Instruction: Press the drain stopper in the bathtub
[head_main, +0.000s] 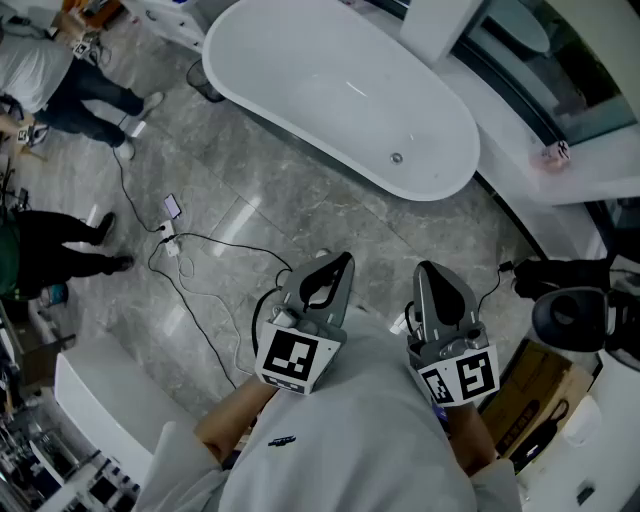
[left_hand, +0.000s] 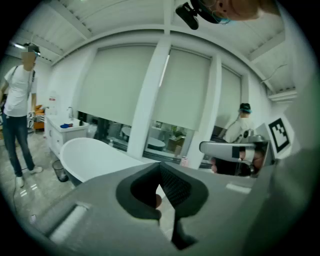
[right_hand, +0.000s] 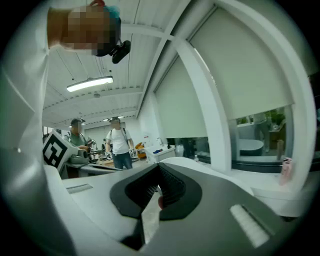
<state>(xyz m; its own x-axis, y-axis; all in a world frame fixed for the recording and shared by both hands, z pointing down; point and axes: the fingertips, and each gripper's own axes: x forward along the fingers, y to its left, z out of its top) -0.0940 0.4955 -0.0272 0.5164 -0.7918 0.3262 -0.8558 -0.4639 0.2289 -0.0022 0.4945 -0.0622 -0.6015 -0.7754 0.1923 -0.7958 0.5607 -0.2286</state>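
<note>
The white oval bathtub (head_main: 340, 90) stands on the grey marble floor at the top of the head view. Its small round metal drain stopper (head_main: 397, 158) lies in the tub's bottom near the right end. My left gripper (head_main: 340, 264) and right gripper (head_main: 430, 272) are held side by side close to my chest, well short of the tub and above the floor. Both are shut with nothing between the tips. The left gripper view shows its shut tips (left_hand: 160, 166) with the bathtub (left_hand: 95, 152) beyond; the stopper is hidden there. The right gripper (right_hand: 159, 168) points level into the room.
Black cables and a phone (head_main: 171, 207) lie on the floor left of me. People stand at the far left (head_main: 60, 80). A dark bin (head_main: 205, 82) sits by the tub's left end. A white ledge (head_main: 520, 150) runs behind the tub. Black gear and a cardboard box (head_main: 540, 400) sit at right.
</note>
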